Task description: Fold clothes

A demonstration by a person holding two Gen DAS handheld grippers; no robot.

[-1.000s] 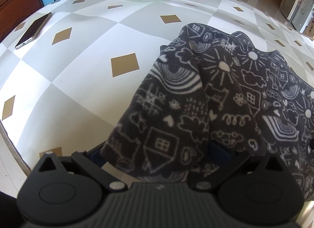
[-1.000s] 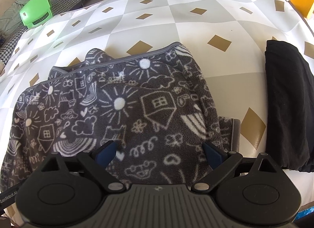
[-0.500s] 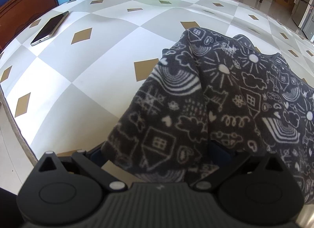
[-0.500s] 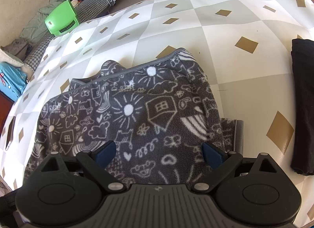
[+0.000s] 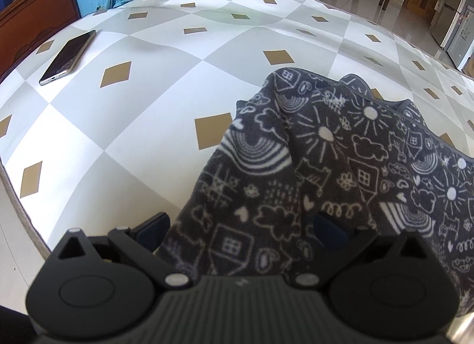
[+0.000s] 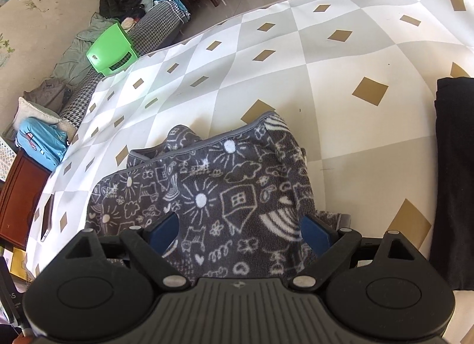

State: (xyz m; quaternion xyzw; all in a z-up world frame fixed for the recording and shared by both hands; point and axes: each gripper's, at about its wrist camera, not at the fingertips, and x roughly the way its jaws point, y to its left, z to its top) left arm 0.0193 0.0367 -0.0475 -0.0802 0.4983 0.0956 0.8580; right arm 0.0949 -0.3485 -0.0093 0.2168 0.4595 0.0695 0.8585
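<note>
- Fleece garment [image 6: 237,192]: dark grey, white doodle print; bunched at 6 o'clock on the checked worktop [image 6: 340,83], draped over both tools
- Right tool [image 6: 240,229]: blue pads set wide, closing; fleece between them, not visibly pinched
- Left tool [image 5: 240,228]: pads wide, fleece heaped between; grip cannot be told
- Black folded garment [image 6: 456,181]: 3 o'clock, apart
- Phone [image 5: 68,57]: 10 o'clock, left view
- Risk: a shallow bite on thick fleece lets the layer slip; uneven lifts skew the fold
</note>
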